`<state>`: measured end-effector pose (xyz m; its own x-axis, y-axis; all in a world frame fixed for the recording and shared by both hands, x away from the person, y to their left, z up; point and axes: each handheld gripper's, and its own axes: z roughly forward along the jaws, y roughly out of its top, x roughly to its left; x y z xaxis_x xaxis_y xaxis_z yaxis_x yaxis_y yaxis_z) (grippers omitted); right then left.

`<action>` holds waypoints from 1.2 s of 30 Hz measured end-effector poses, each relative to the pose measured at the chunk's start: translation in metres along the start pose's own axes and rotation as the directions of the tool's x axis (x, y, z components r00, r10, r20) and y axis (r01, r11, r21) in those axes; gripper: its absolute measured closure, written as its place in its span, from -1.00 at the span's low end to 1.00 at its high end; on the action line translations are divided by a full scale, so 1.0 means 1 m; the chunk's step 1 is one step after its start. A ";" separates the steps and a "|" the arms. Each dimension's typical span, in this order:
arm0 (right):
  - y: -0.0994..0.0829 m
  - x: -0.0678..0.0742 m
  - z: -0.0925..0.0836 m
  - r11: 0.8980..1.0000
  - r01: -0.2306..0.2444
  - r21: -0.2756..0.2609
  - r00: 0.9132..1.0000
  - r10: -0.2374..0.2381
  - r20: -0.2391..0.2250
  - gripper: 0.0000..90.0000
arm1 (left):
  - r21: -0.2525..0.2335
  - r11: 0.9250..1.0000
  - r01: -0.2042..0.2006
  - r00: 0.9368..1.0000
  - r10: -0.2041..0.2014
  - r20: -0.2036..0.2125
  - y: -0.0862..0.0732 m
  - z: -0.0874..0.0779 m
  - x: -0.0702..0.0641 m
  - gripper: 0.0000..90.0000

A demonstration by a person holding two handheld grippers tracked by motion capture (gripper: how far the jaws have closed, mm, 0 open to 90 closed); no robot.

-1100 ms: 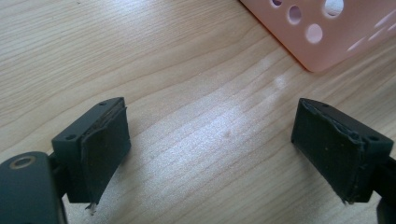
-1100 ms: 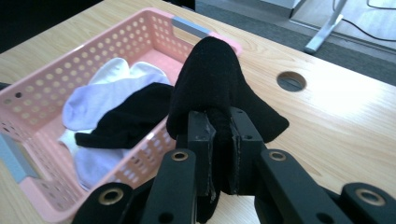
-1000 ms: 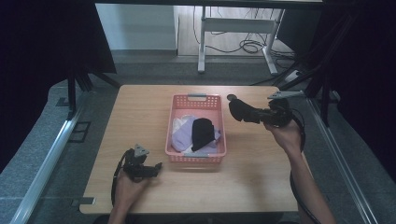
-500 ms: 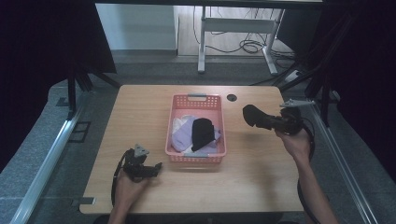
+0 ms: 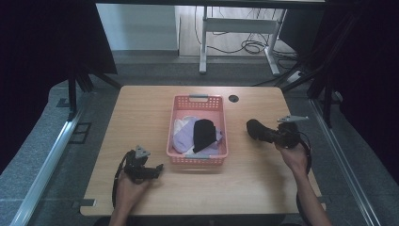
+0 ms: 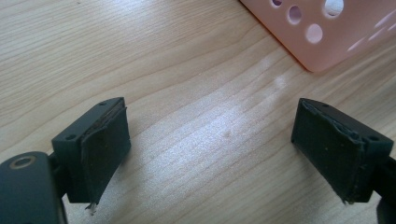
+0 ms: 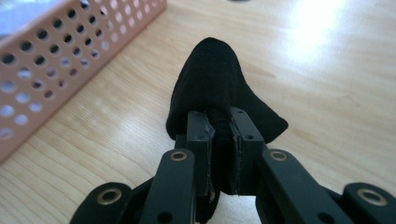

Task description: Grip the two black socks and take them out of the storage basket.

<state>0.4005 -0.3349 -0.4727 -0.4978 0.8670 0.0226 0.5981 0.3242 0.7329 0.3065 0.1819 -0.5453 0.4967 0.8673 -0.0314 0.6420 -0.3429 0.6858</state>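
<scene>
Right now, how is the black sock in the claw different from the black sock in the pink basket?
The black sock in the right claw is pinched between shut jaws beside the basket, over bare table; the black sock in the pink basket lies loose, touched by no claw. The held sock is alone; the basket sock rests on pale clothes. Both are black cloth.

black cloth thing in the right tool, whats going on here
A person works at a light wooden table with a hand-held tool in each hand. The right tool is shut on a small black fabric piece, held just above the tabletop to the right of the pink perforated plastic basket. The basket holds another black piece on pale lilac and white cloths. The left tool rests open near the basket's front left corner, holding nothing.
</scene>
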 end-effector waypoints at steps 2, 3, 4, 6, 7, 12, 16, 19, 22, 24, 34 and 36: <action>-0.005 -0.001 0.003 1.000 -0.005 0.009 1.000 0.005 0.002 0.78 | 0.000 1.000 0.000 1.000 0.000 0.000 0.000 0.000 0.000 -0.75; -0.007 -0.002 0.005 1.000 -0.009 0.014 1.000 0.009 0.000 0.77 | 0.000 1.000 0.000 1.000 0.000 0.000 0.000 0.000 0.000 -0.75; -0.009 -0.002 0.006 1.000 -0.011 0.019 1.000 0.011 -0.001 0.77 | 0.000 1.000 0.000 1.000 0.000 0.000 0.000 0.000 0.000 -0.75; -0.013 -0.003 0.008 1.000 -0.011 0.029 1.000 0.011 0.000 0.74 | 0.000 1.000 0.000 1.000 0.000 0.000 0.000 0.000 0.000 -0.75; -0.015 -0.003 0.010 0.999 -0.014 0.034 1.000 0.014 0.000 0.72 | 0.000 1.000 0.000 1.000 0.000 0.000 0.000 0.000 0.000 -0.75; -0.019 -0.004 0.010 0.999 -0.027 0.047 1.000 0.027 0.001 0.39 | 0.000 1.000 0.000 1.000 0.000 0.000 0.000 0.000 0.000 -0.75; -0.013 -0.003 0.000 0.999 -0.024 0.031 1.000 0.024 -0.009 0.16 | 0.000 1.000 0.000 1.000 0.000 0.001 0.000 0.000 0.000 -0.75; -0.009 -0.001 -0.005 1.000 -0.016 0.015 1.000 0.016 -0.013 0.12 | 0.000 1.000 0.000 1.000 0.000 0.000 0.000 0.000 0.000 -0.75; -0.001 0.002 -0.012 1.000 -0.012 0.011 0.999 0.012 -0.042 0.06 | 0.000 1.000 -0.001 1.000 0.001 0.000 0.000 0.000 0.000 -0.75; 0.002 0.003 -0.014 1.000 -0.006 0.009 0.999 0.007 -0.044 0.05 | 0.000 1.000 0.000 1.000 0.000 0.001 0.000 0.000 0.000 -0.75; 0.023 0.015 -0.014 1.000 0.004 -0.023 0.995 -0.006 -0.103 -0.04 | 0.001 1.000 0.000 1.000 0.000 0.000 0.000 0.000 0.000 -0.75; 0.025 0.018 -0.013 1.000 0.007 -0.025 0.994 -0.009 -0.111 -0.05 | 0.001 1.000 0.000 1.000 0.000 0.001 0.000 0.000 0.000 -0.75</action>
<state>0.3986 -0.3164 -0.4449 -0.5699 0.8167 0.0908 0.5787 0.3204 0.7500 0.3065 0.1820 -0.5453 0.4974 0.8669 -0.0322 0.6427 -0.3433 0.6849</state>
